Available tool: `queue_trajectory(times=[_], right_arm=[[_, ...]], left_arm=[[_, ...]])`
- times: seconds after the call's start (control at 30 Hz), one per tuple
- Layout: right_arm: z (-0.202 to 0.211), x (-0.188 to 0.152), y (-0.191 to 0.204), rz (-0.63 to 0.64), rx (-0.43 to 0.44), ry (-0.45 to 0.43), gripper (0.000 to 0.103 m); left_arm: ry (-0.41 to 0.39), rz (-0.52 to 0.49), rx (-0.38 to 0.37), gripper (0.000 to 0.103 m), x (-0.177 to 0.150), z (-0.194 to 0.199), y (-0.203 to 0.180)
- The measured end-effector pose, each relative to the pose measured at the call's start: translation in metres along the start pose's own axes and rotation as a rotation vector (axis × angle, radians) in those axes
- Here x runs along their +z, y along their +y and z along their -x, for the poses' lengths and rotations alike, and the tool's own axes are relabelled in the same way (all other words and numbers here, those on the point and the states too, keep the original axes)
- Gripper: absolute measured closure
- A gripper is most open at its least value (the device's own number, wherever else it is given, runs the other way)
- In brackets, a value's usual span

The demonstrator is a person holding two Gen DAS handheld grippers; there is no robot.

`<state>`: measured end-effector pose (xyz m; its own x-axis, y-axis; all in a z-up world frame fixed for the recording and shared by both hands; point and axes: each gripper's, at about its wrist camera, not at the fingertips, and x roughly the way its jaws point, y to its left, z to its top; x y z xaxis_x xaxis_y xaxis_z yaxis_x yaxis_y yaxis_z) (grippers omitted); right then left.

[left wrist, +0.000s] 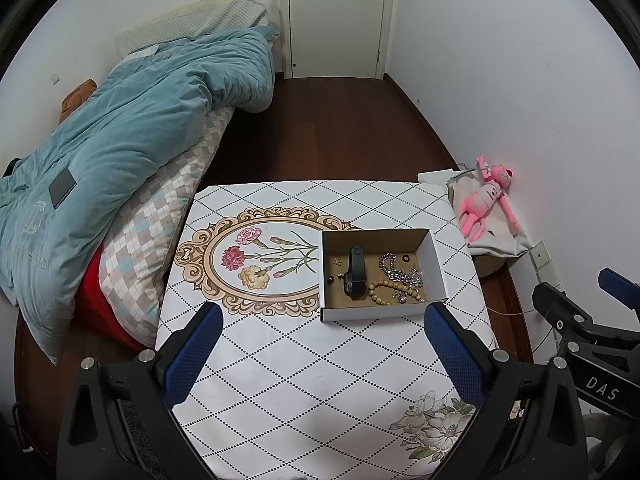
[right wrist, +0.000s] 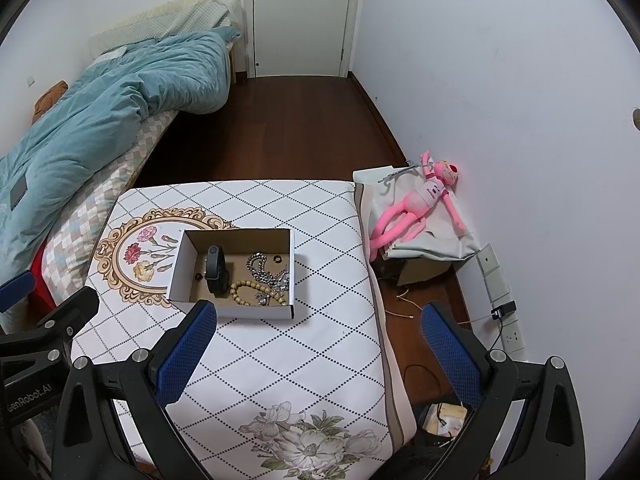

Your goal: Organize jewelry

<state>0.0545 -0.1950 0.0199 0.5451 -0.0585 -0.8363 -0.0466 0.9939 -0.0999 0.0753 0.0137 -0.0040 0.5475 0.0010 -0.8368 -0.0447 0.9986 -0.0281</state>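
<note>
A white cardboard box [left wrist: 436,264] [right wrist: 180,272] with a brown floor sits on the patterned table. Inside lie a black wristband [left wrist: 355,274] [right wrist: 216,270], a silver chain [left wrist: 400,272] [right wrist: 266,270], a beige bead bracelet [left wrist: 386,294] [right wrist: 248,292], a small dark ring [left wrist: 407,258] [right wrist: 276,258] and tiny earrings [left wrist: 337,261]. My left gripper [left wrist: 322,314] hangs open above the table, just short of the box's near wall. My right gripper [right wrist: 318,312] is open too, to the right of the box over the table's right edge. Both hold nothing.
The table wears a white diamond-pattern cloth [left wrist: 312,368] [right wrist: 280,360]. A bed with a teal quilt [left wrist: 120,128] lies to the left. A pink plush toy [left wrist: 486,200] [right wrist: 420,204] rests on a covered box at the right wall. Cables and wall sockets [right wrist: 504,312] sit beside it.
</note>
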Motion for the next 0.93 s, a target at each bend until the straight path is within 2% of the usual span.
queue_trajectory(times=[0.93], right_arm=[[-0.0065, -0.002, -0.0019, 0.0, -0.007, 0.014, 0.0]], left_arm=[[0.01, 0.0, -0.012, 0.0, -0.0021, -0.0065, -0.0034]])
